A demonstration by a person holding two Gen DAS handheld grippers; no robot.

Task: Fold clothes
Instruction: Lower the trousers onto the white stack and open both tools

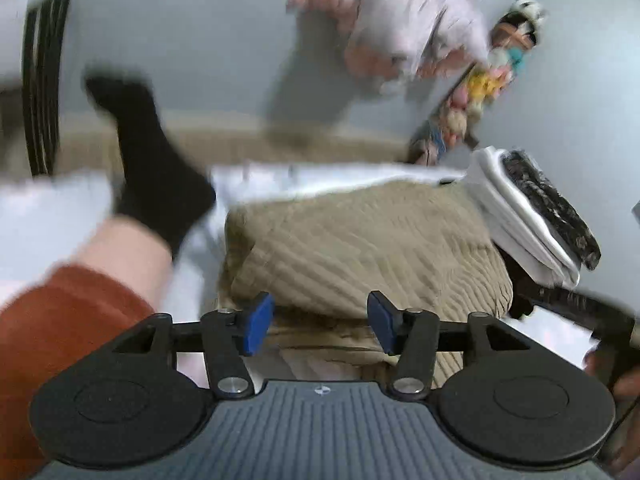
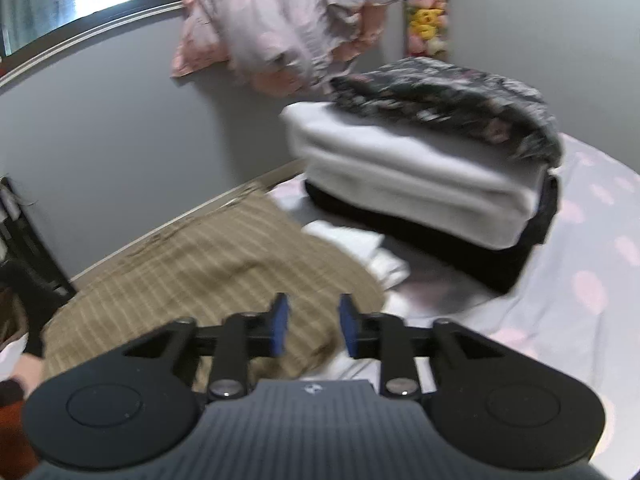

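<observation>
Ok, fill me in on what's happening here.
A person is folding clothes on a bed with a handheld gripper in each hand. Both the left gripper and the right gripper are open and hold nothing. They hover over a tan ribbed garment lying on the bed. Beside it sits a stack of folded clothes, white in the middle with a dark patterned piece on top. The person's leg in a black sock shows at the left.

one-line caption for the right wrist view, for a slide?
Open right gripper above tan ribbed garment, folded stack beyond on the bed.
</observation>
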